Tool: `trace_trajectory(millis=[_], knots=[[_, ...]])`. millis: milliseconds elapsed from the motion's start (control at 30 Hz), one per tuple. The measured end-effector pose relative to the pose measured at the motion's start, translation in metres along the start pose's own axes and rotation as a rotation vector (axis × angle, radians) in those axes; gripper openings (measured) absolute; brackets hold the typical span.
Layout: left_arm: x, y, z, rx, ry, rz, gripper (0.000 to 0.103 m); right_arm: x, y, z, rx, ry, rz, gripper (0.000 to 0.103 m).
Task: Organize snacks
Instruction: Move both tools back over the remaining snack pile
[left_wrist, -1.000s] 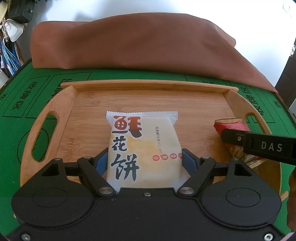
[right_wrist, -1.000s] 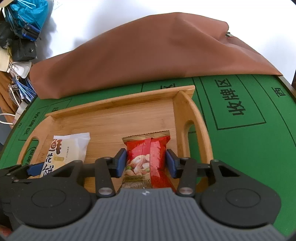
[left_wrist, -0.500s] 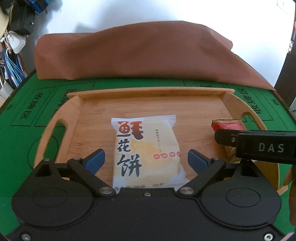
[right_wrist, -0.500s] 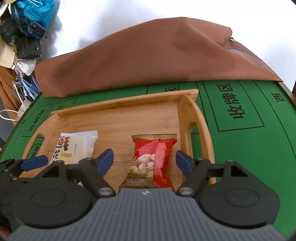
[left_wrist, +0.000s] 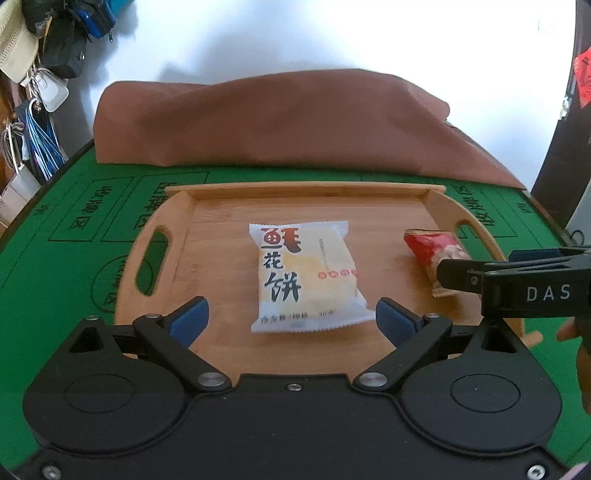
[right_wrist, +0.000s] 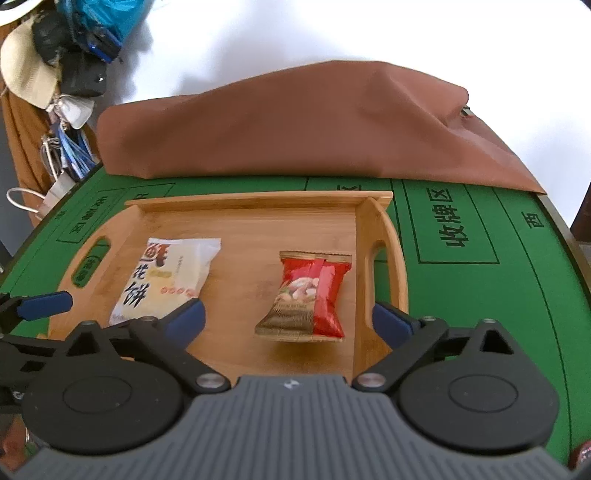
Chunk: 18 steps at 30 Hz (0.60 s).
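Snacks lie flat on the floor of a wooden tray (left_wrist: 177, 229): a white pastry packet (left_wrist: 306, 277) with large printed characters near the middle, and a red nut packet (right_wrist: 310, 295) towards the right-hand handle, well apart from it. The tray sits on a green table (right_wrist: 480, 295) marked with printed boxes and characters, and a brown cloth (right_wrist: 295, 125) is heaped along the table's far edge. The left tongs (left_wrist: 291, 317) are released, blue pads spread wide either side of the white packet's near end without touching it. The right tongs (right_wrist: 288, 317) are opening, their pads clear of the red packet, which lies between and just beyond them. Bags and cables (right_wrist: 62, 85) hang at the far left.
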<state>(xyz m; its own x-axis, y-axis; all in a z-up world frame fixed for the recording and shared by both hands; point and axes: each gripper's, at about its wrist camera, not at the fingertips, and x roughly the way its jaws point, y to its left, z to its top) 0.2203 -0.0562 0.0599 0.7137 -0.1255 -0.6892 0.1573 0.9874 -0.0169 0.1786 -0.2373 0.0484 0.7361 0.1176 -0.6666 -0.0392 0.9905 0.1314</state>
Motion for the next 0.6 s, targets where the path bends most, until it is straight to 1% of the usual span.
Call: trace_trajectory(millis=[133,300,500,600], knots=[[-0.021,0.002,-0.01,0.01,-0.023,-0.007,0.097,-0.016,0.004,-0.007,-0.026,-0.009,-0.001,0.102],[-0.047,0.004,-0.026,0.011,-0.052,-0.041,0.098,-0.035,0.009,-0.021,-0.07,-0.019,-0.006,0.103],[-0.074,0.006,-0.054,0.01,-0.064,-0.077,0.099,-0.056,0.007,-0.047,-0.088,-0.008,0.053,0.103],[-0.085,0.006,-0.07,0.005,-0.074,-0.084,0.1,-0.064,0.006,-0.062,-0.106,0.006,0.088,0.103]])
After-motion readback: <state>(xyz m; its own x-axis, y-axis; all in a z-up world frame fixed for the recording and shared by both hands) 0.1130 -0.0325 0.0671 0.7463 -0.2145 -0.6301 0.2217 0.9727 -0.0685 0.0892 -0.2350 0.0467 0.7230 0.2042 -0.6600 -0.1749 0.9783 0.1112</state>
